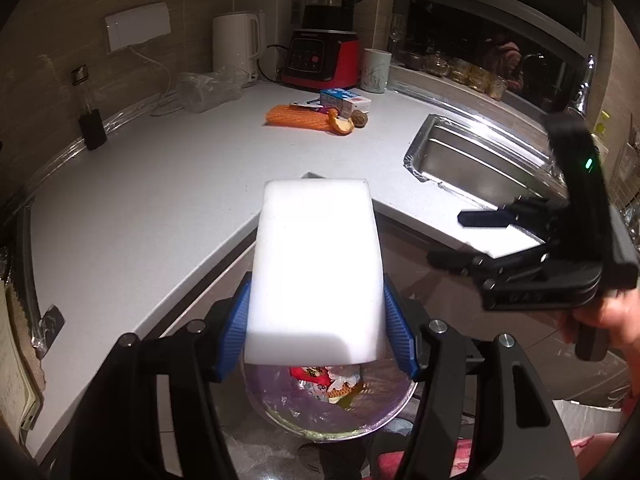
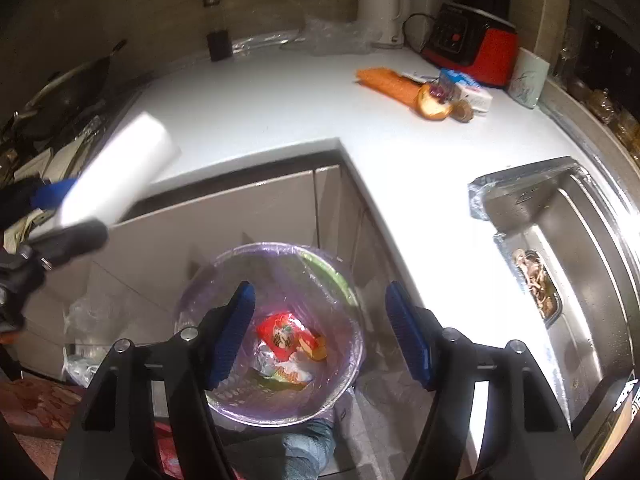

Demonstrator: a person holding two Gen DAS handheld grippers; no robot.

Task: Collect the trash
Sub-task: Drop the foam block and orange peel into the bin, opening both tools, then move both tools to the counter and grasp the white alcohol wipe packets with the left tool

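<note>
You have two grippers in view: the left gripper [image 1: 316,320], clamped on one white foam block [image 1: 316,268], and the right gripper [image 2: 320,332], with nothing between its pads. Below them stands one bin [image 2: 224,280] with a purple liner, holding several wrappers; their number cannot be told. On the one white counter [image 1: 160,200], toward twelve o'clock, lie one orange net [image 1: 296,117], one piece of peel [image 1: 340,125], one small carton [image 1: 346,102]. Behind these: one kettle [image 1: 236,48], one blender [image 1: 324,52], one mug [image 1: 376,70]. At three o'clock, one sink [image 1: 472,160].

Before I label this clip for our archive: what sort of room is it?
A home kitchen, most likely: a white countertop with a steel sink set into it, and a kettle and blender against the wall.
</note>
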